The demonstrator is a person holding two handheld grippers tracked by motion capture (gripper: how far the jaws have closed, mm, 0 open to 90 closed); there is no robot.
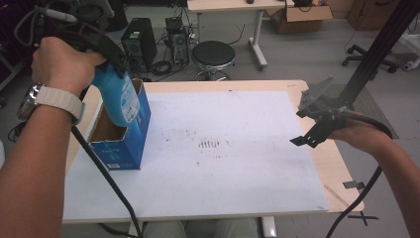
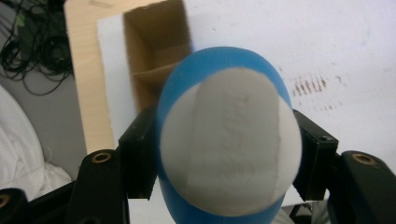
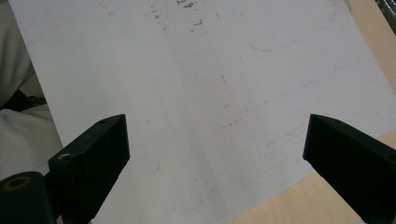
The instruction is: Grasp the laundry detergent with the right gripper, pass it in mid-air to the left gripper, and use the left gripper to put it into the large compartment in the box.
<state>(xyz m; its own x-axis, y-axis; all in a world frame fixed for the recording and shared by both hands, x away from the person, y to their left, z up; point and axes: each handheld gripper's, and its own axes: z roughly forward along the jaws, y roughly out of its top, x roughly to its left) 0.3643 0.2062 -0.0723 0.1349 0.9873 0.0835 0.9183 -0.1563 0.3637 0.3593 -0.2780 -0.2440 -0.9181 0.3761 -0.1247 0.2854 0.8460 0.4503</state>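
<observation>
A blue bottle [image 1: 119, 99] with a white label hangs partly inside an open blue cardboard box [image 1: 126, 146] at the table's left. My left gripper [image 1: 111, 62] is shut on the bottle from above. In the left gripper view the bottle's blue and white end [image 2: 229, 140] sits between the black jaws, with the box's brown inside [image 2: 156, 60] beyond it. My right gripper [image 1: 309, 136] hovers open over the right edge of the white board, with nothing between its jaws. The right gripper view looks down on the bare white board [image 3: 210, 93].
The white board [image 1: 223, 163] covers most of the wooden table [image 1: 341, 171] and bears dark smudges [image 1: 210, 144] at its middle. Beyond the table stand a black stool [image 1: 213, 54], computer cases [image 1: 138, 42] and a black slanted post [image 1: 376, 49] at the right.
</observation>
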